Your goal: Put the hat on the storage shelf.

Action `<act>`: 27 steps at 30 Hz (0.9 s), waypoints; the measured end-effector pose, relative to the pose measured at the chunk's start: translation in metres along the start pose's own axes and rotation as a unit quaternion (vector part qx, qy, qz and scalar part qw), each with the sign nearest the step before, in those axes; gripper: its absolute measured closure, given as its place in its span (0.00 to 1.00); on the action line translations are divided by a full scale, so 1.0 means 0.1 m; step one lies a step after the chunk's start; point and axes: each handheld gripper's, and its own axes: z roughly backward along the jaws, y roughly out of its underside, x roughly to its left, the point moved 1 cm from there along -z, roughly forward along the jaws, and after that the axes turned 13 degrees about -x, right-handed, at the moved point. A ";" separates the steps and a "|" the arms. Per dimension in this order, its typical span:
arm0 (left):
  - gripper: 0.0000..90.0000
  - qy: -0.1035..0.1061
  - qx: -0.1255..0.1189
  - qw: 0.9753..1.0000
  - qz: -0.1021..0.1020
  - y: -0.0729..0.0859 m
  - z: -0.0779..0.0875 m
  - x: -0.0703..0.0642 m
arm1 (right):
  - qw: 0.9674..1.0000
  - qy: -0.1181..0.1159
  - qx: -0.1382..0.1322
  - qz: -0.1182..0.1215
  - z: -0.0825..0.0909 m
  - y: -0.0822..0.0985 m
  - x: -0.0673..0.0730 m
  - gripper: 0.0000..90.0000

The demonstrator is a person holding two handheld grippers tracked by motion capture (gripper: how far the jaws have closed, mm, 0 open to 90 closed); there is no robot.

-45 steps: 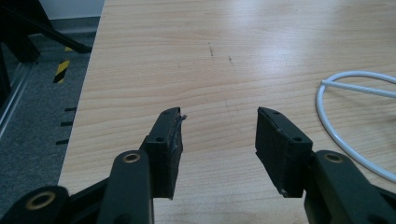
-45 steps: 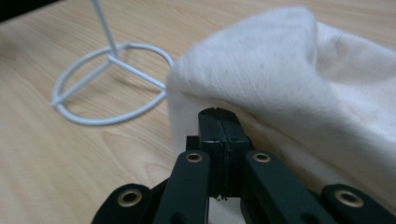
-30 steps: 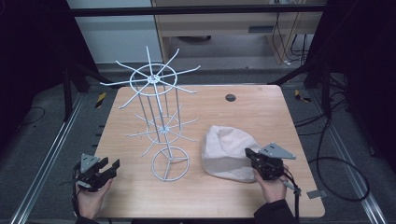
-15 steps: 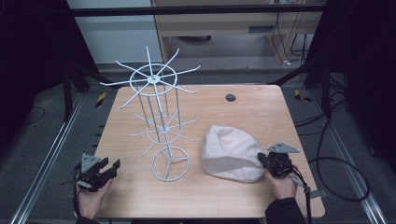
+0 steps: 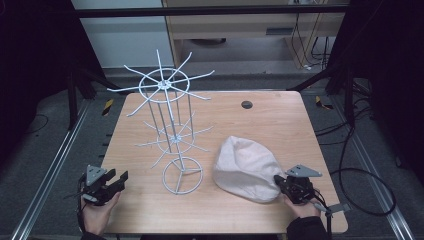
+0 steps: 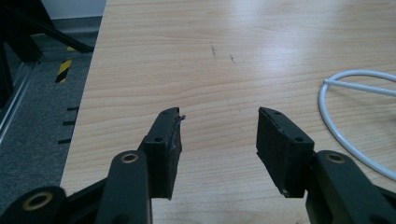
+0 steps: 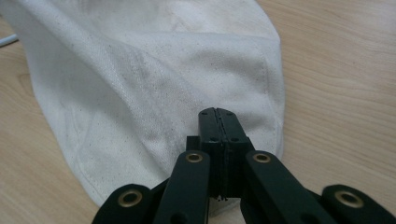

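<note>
While the pale wooden counter (image 5: 280,125) sits under dim light, dark floor and cables around it, the white cloth cap (image 5: 247,168) lies near its front right. The right gripper (image 5: 281,183) has its fingers clamped together at the cap's edge. The left gripper (image 5: 120,178) hovers front left, fingers spread, beside the white wire rack (image 5: 169,131).

Wooden table (image 5: 300,130) sits under both sets of fingers. 1 small black round spot (image 5: 246,104) is on it, well ahead of the right fingers (image 5: 280,181). A yellow-black floor stripe (image 6: 64,71) sits ahead-left of the left fingers (image 6: 166,140), off the table. Cables (image 5: 367,185) loop on the floor just right of the right fingers.
</note>
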 end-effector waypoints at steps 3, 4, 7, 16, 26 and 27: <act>0.55 0.001 0.001 1.000 -0.001 0.00 0.00 0.00 | 1.000 0.000 0.001 0.000 0.02 -0.01 0.02 1.00; 0.55 0.001 0.001 1.000 -0.001 0.00 0.00 0.00 | 1.000 -0.001 -0.003 0.000 0.03 -0.01 0.01 1.00; 0.55 0.001 0.002 1.000 -0.002 0.00 0.00 0.00 | 1.000 0.001 -0.014 -0.003 0.07 -0.05 -0.01 1.00; 0.53 0.001 0.007 1.000 -0.001 0.02 -0.02 0.01 | 0.999 -0.016 -0.041 0.017 0.27 -0.33 -0.01 0.90; 0.50 0.005 0.016 1.000 -0.007 0.04 -0.04 -0.01 | 0.997 -0.046 -0.033 0.044 0.35 -0.60 0.13 0.76; 0.50 0.005 0.016 1.000 -0.007 0.04 -0.04 -0.01 | 0.997 -0.050 -0.032 0.048 0.35 -0.63 0.15 0.74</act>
